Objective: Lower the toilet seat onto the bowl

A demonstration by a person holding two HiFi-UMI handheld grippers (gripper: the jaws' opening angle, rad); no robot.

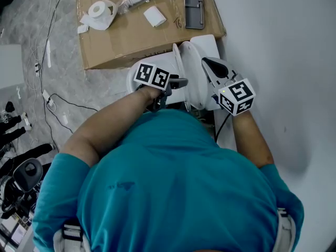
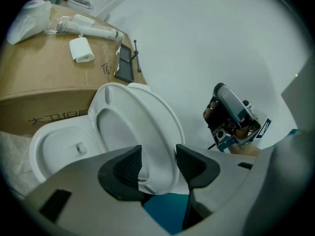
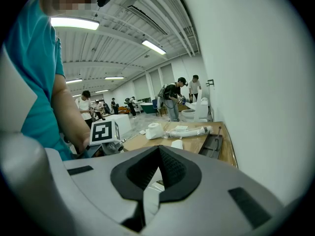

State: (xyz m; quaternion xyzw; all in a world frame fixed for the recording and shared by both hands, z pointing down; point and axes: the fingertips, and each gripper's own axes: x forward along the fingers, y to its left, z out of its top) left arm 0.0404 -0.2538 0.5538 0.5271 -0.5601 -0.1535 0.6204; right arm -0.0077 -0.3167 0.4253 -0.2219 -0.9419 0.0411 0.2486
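The white toilet bowl (image 2: 59, 146) stands open. Its seat (image 2: 106, 107) is raised and tilted, with the lid (image 2: 160, 117) right behind it. In the head view the seat (image 1: 177, 62) and lid (image 1: 195, 70) stand on edge in front of the tank (image 1: 206, 41). My left gripper (image 2: 158, 163) is shut on the seat's front rim, one pad on each side; the head view shows this gripper (image 1: 176, 82) at the rim. My right gripper (image 1: 211, 66) hovers beside the lid near the wall, and its jaws (image 3: 158, 154) are shut with the tips touching and nothing held.
A cardboard box (image 1: 136, 30) behind the toilet carries a toilet paper roll (image 1: 100, 9), white parts and a black tray (image 1: 193, 7). The white wall (image 1: 283, 62) is close on the right. Cables (image 1: 52, 101) lie on the floor at left. People stand far off (image 3: 172, 100).
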